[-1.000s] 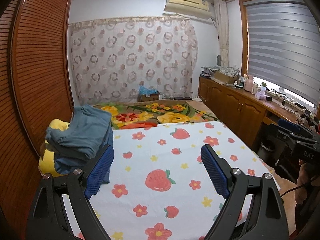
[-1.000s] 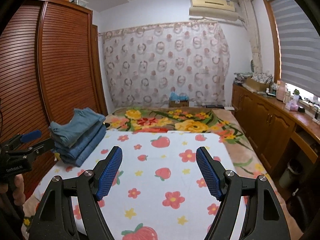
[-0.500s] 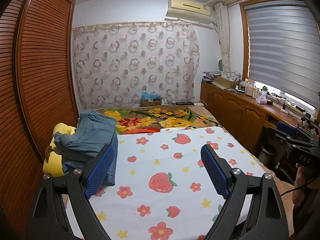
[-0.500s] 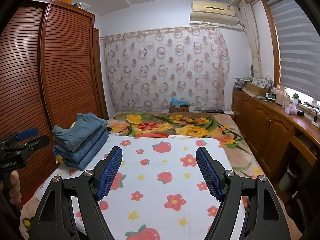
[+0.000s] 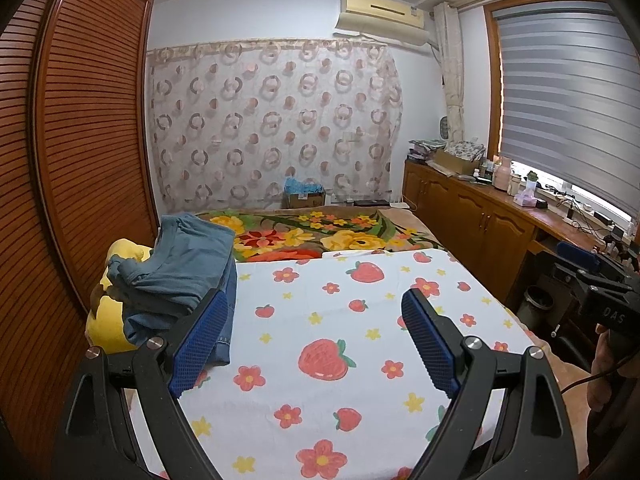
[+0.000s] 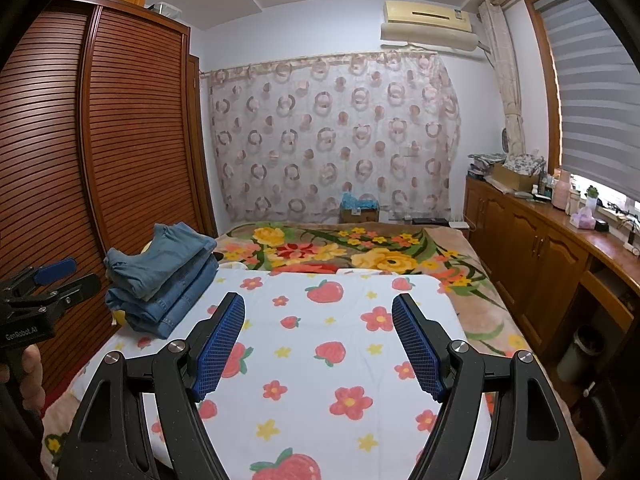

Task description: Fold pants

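A stack of folded blue denim pants (image 5: 180, 276) lies at the left edge of the bed on a yellow cushion (image 5: 108, 320); it also shows in the right wrist view (image 6: 164, 276). My left gripper (image 5: 316, 340) is open and empty above the strawberry sheet (image 5: 320, 320), its left finger just right of the stack. My right gripper (image 6: 320, 344) is open and empty above the sheet (image 6: 320, 344). Each gripper shows at the edge of the other's view, the right one (image 5: 592, 280) and the left one (image 6: 48, 284).
A flowered blanket (image 5: 320, 236) covers the far part of the bed. A brown slatted wardrobe (image 6: 100, 160) stands along the left. Wooden cabinets (image 6: 540, 248) with clutter run along the right under the window. A cardboard box (image 6: 358, 212) sits by the curtain.
Both grippers have pulled back and risen slightly, so the bed and the pants stack look a little farther off. Both stay open and empty.
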`<move>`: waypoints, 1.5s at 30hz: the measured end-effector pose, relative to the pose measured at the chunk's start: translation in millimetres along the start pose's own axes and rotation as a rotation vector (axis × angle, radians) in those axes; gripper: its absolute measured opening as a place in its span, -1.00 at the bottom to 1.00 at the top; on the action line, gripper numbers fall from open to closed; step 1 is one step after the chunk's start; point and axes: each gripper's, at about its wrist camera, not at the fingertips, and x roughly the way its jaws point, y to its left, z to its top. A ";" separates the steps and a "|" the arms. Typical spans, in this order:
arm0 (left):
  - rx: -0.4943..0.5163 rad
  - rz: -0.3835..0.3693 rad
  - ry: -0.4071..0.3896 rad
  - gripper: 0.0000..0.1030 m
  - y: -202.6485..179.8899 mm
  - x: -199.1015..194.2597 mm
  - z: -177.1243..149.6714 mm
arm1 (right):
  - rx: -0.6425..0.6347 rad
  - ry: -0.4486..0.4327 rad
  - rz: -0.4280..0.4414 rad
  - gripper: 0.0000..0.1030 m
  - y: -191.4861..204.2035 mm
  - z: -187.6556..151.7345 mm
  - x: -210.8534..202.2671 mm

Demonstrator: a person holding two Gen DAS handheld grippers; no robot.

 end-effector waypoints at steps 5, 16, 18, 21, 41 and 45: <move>0.001 -0.001 0.000 0.73 0.6 -0.9 0.1 | -0.001 0.001 0.001 0.51 -1.4 0.3 0.6; 0.001 0.000 0.002 0.73 0.5 -0.4 1.1 | -0.004 0.003 0.002 0.51 -3.4 -0.5 0.5; 0.000 -0.001 0.002 0.73 1.1 -1.5 0.9 | -0.004 0.004 0.005 0.51 -4.1 -0.4 0.5; 0.001 -0.001 0.001 0.73 0.2 -0.3 1.5 | -0.005 0.003 0.006 0.51 -4.5 -0.1 0.7; 0.001 0.000 0.002 0.73 1.0 -1.3 2.4 | -0.008 0.004 0.007 0.51 -3.7 -0.2 0.6; 0.001 0.000 0.002 0.73 0.5 -0.7 2.8 | -0.013 0.005 0.007 0.51 -3.2 0.2 0.5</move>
